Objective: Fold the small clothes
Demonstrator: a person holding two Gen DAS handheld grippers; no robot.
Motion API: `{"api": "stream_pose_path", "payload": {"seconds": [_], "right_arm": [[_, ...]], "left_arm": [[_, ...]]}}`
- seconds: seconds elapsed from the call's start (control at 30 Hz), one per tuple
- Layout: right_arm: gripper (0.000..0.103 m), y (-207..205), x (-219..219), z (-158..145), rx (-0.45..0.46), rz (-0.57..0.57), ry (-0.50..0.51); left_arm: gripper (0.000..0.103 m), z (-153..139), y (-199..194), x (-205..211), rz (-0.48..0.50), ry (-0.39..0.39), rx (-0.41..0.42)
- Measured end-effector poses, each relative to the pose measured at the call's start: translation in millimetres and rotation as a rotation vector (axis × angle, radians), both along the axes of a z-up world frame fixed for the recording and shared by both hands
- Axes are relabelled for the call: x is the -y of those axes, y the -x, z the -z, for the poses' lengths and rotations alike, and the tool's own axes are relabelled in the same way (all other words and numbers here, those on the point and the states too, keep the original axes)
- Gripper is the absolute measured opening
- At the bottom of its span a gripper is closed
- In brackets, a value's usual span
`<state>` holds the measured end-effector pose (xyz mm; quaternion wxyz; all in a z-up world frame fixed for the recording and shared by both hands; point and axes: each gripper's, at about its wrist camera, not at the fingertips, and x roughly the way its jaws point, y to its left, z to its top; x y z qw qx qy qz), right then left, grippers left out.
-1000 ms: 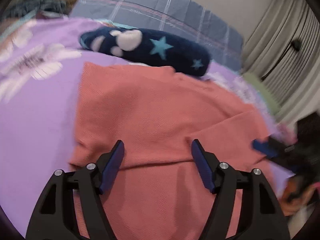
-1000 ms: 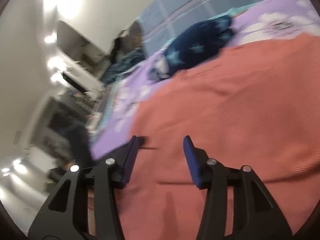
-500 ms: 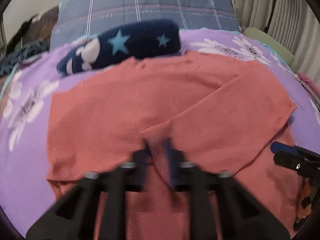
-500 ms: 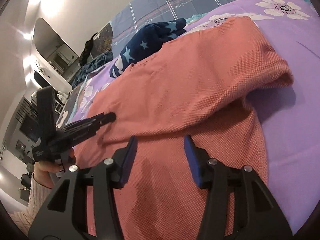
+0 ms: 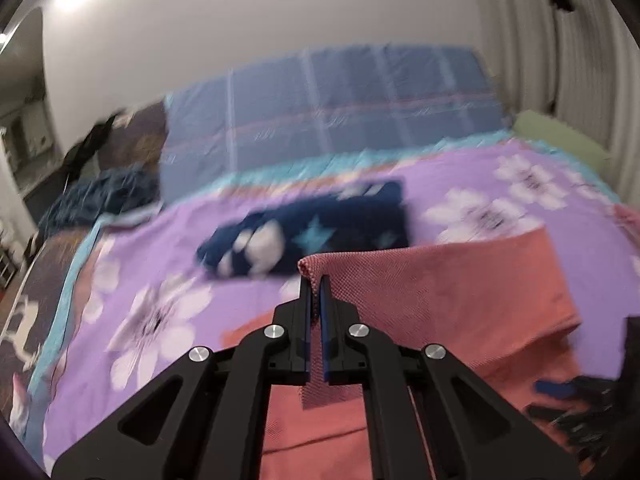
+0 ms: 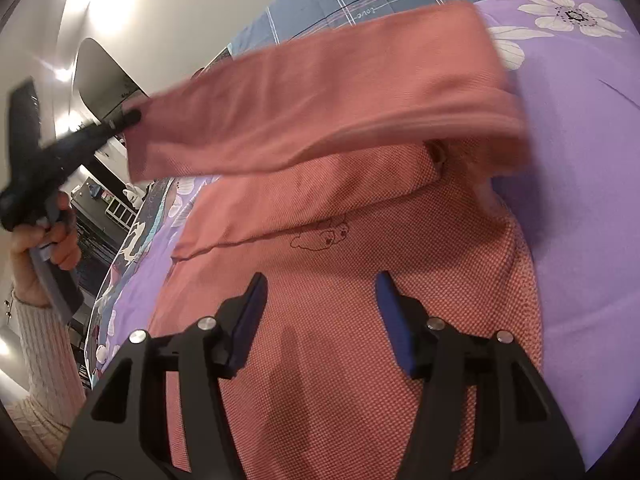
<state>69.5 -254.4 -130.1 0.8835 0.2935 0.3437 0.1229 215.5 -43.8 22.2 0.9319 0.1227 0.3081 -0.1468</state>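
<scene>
A salmon-pink top (image 6: 352, 360) lies on the purple flowered bedspread (image 6: 580, 160). My left gripper (image 5: 315, 284) is shut on the end of its sleeve (image 5: 440, 288) and holds it lifted above the bed. In the right wrist view the left gripper (image 6: 128, 116) shows at the left, stretching the sleeve (image 6: 320, 92) across over the top's body. My right gripper (image 6: 320, 292) is open and empty, just above the top's front, near a small outline drawing (image 6: 320, 236).
A folded navy garment with stars (image 5: 308, 236) lies beyond the top on the bedspread (image 5: 160, 280). A blue plaid pillow (image 5: 332, 112) stands at the bed's head. A dark heap (image 5: 100, 196) sits at the far left. Curtains (image 5: 580, 60) hang at the right.
My left gripper shut on the sleeve end and lifted it up and across. My right gripper stayed open over the top's body.
</scene>
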Motion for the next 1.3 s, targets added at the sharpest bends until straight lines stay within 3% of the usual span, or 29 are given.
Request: {"api": "stream_pose_path", "payload": {"seconds": [0.1, 0.13, 0.17, 0.23, 0.37, 0.47, 0.53, 0.73, 0.9, 0.93, 1.0, 1.03, 1.07, 1.13, 1.23, 1.3], "right_arm": [[0.06, -0.7, -1.0, 0.2, 0.001, -0.005, 0.002], [0.06, -0.1, -1.4, -0.1, 0.001, -0.006, 0.004], [0.061, -0.3, -1.9, -0.4, 0.001, -0.007, 0.006], [0.061, 0.6, -2.7, -0.6, 0.001, -0.007, 0.011], [0.061, -0.7, -4.4, -1.2, -0.003, -0.008, 0.017], [0.061, 0.3, -3.1, -1.9, -0.006, -0.007, 0.027], [0.061, -0.3, -4.7, -4.5, -0.012, 0.0, 0.045], [0.061, -1.6, 4.0, -21.1, -0.014, 0.09, 0.127], [0.061, -21.0, 27.9, -27.6, -0.058, 0.145, 0.081], [0.058, -25.1, 29.9, -27.9, -0.076, 0.15, 0.099], [0.044, -27.9, 37.2, -30.3, -0.101, 0.225, 0.182], [0.035, -27.7, 45.4, -28.1, -0.126, 0.275, 0.198], [0.024, -26.2, 53.3, -23.4, -0.144, 0.3, 0.17], [0.014, -22.9, 65.0, -11.2, -0.176, 0.33, 0.096], [0.015, -18.8, 62.8, -7.6, -0.171, 0.304, 0.106], [0.03, -15.8, 54.3, -14.0, -0.162, 0.272, 0.124]], "left_arm": [[0.011, 44.2, -20.7, -26.1, -0.057, -0.034, -0.105], [0.031, 61.8, -24.9, -33.8, -0.079, -0.048, -0.126], [0.043, 74.5, -28.2, -40.4, -0.11, -0.067, -0.133], [0.043, 93.2, -28.9, -54.8, -0.173, -0.095, -0.14], [0.045, 102.4, -18.9, -71.6, -0.145, 0.011, -0.189], [0.051, 114.4, -14.7, -66.4, -0.153, -0.061, -0.179], [0.051, 118.2, -11.7, -67.0, -0.16, -0.058, -0.187], [0.052, 114.3, -8.1, -76.1, -0.127, 0.065, -0.213], [0.052, 109.4, -6.5, -69.3, -0.073, 0.15, -0.221], [0.052, 112.2, -8.1, -63.8, -0.069, 0.138, -0.234], [0.05, 121.9, -11.5, -53.5, -0.058, 0.092, -0.262], [0.044, 125.2, -11.5, -48.9, -0.051, 0.068, -0.258], [0.038, 125.5, -10.4, -45.8, -0.038, 0.057, -0.248], [0.029, 123.1, -9.2, -45.2, -0.028, 0.055, -0.247], [0.029, 121.9, -6.1, -46.7, -0.034, 0.041, -0.243], [0.029, 120.9, -4.1, -50.6, -0.038, 0.05, -0.249]]}}
